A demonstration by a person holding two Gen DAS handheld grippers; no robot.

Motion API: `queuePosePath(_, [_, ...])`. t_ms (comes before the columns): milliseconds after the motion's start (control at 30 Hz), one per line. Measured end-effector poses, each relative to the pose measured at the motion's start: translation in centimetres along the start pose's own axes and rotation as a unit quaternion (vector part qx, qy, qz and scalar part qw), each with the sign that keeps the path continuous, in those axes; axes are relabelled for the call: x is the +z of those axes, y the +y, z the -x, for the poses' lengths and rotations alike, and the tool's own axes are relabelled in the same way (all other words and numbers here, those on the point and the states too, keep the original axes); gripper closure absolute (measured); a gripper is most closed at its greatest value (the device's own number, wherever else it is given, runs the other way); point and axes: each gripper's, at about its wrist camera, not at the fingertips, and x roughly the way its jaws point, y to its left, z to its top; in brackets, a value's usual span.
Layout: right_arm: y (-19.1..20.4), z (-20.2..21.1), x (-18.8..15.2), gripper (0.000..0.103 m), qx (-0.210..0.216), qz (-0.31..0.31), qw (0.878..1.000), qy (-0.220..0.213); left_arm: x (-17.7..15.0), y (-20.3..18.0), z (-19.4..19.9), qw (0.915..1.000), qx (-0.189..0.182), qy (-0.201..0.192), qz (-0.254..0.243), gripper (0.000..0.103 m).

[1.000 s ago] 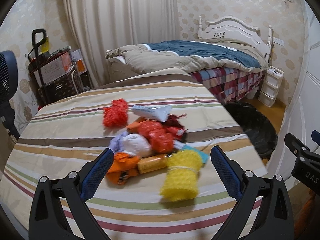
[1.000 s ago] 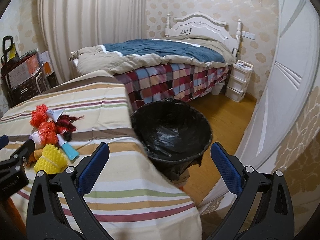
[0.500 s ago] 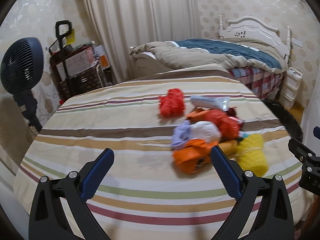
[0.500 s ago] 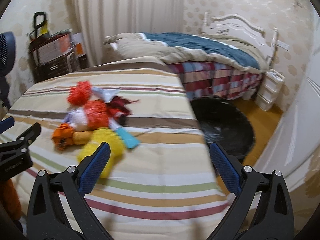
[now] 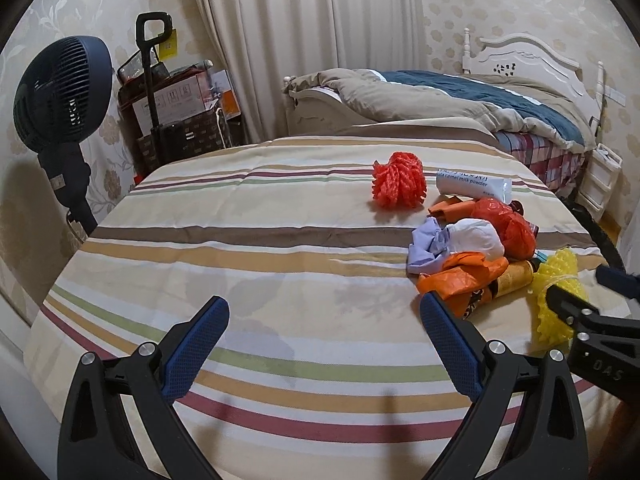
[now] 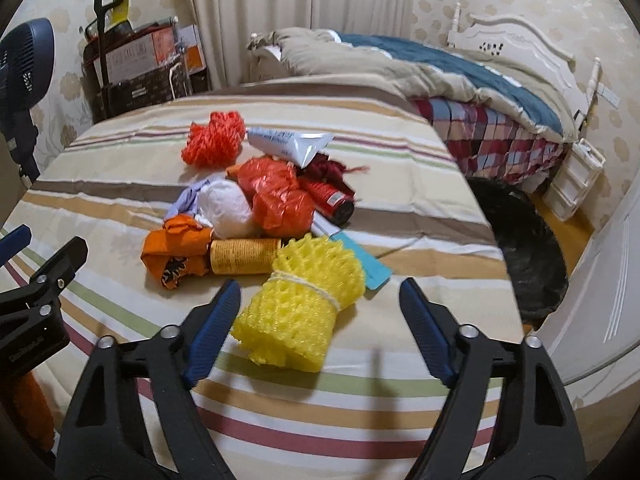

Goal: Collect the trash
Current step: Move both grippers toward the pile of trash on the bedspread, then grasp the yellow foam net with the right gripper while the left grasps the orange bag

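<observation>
A heap of trash lies on the striped bedcover [image 6: 400, 184]: a yellow foam net bundle [image 6: 300, 300], a yellow tube [image 6: 246, 256], an orange bag [image 6: 176, 254], a white wad [image 6: 226, 208], a red-orange plastic bag [image 6: 280, 196], an orange net ball [image 6: 214, 140] and a white pouch [image 6: 288, 144]. My right gripper [image 6: 320, 304] hovers over the yellow foam bundle, which sits between its fingers untouched while the jaws are closing. My left gripper [image 5: 324, 320] stands open above bare cover, left of the heap [image 5: 472, 240]. The black-lined bin [image 6: 528, 248] stands on the floor to the right.
A second bed with a blue and tan quilt [image 5: 460, 96] lies beyond. A dark fan [image 5: 60, 92] and a cart of boxes [image 5: 176, 116] stand at the left wall. White drawers [image 6: 576, 180] sit by the headboard. Curtains hang behind.
Both views swung left from the bin side toward the heap. The right gripper came over the yellow foam bundle and its jaws narrowed. The left gripper moved left, off the heap.
</observation>
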Motion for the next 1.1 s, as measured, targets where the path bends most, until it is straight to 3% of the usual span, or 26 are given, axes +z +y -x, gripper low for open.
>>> queuePosePath(67, [-0.1,-0.5,-0.2,0.037,0.005,-0.003,1.000,0.011,0.0,-0.1,0.0,1.0000,-0.004,0.002,0.002,0.007])
queuePosePath(167, [-0.5,-1.0,-0.5,0.057,0.030,-0.013,0.999,0.027,-0.1,-0.6,-0.1,0.9999,-0.012,0.003,0.001,0.007])
queuePosePath(333, [-1.2,-0.2,-0.9,0.059,0.038,-0.020,0.999,0.020,-0.1,-2.0,-0.1,0.9996,-0.026,0.003,-0.011,0.007])
queuePosePath(667, [-5.0,1.7,-1.3,0.059,0.009,-0.042,0.999,-0.006,-0.1,-5.3,-1.1,0.9979,-0.047,0.023,-0.039,0.007])
queuePosePath(1033, [-6.8,1.2,-1.7,0.058,0.014,-0.060,0.998,-0.005,0.4,-7.0,-3.1,0.9958,-0.054,0.050,-0.055,0.007])
queuePosePath(1100, [-6.9,1.1,-1.7,0.058,0.015,-0.062,0.998,-0.005,0.3,-7.0,-3.2,0.9953,-0.060,0.052,-0.055,0.014])
